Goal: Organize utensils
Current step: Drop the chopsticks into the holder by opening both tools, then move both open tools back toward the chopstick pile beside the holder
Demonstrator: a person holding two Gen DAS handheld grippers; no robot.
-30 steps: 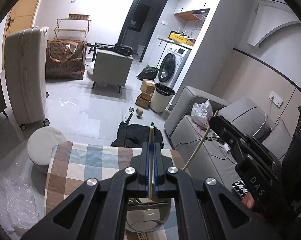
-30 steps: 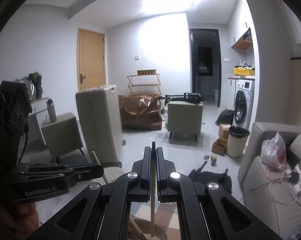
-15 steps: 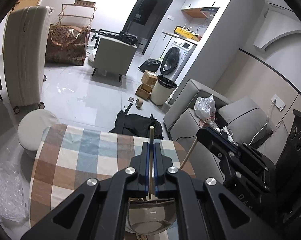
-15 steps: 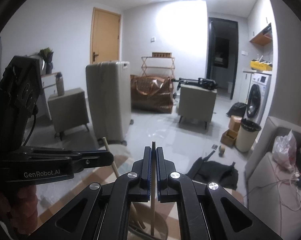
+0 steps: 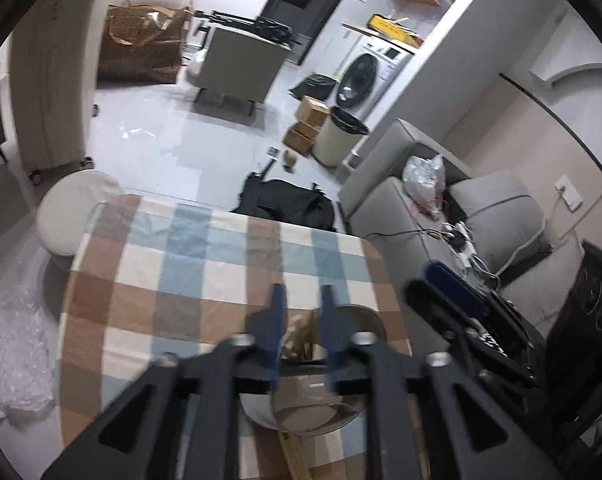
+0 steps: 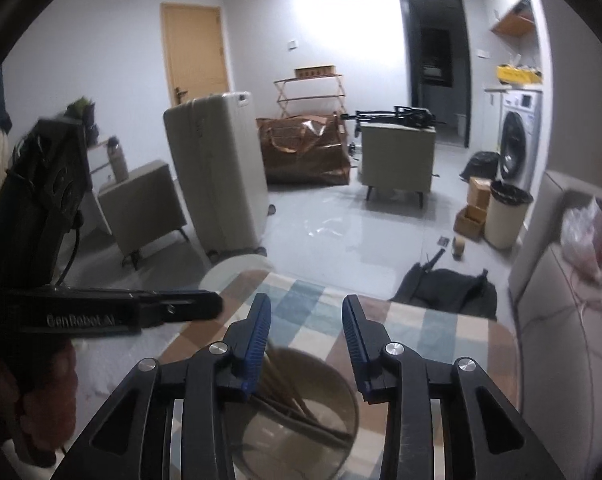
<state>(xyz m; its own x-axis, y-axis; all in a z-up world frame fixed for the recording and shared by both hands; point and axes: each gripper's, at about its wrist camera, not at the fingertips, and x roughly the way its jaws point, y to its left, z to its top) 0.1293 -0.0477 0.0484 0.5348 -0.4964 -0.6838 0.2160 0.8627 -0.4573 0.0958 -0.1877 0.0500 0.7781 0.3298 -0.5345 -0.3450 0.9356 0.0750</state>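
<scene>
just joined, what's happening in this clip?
A person holds a gripper in each hand over a checked tablecloth. Both the left gripper and right gripper are open and empty above a round container that holds several wooden chopsticks, lying slanted inside it. Neither gripper touches anything.

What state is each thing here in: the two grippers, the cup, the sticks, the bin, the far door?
Left gripper: open, empty, above the cup.
Right gripper: open, empty, above the cup.
Cup: upright on the checked table, holding sticks.
Chopsticks: lying slanted inside the cup.
Bin: lidless, lined with a black bag.
Wooden door: shut.
</scene>
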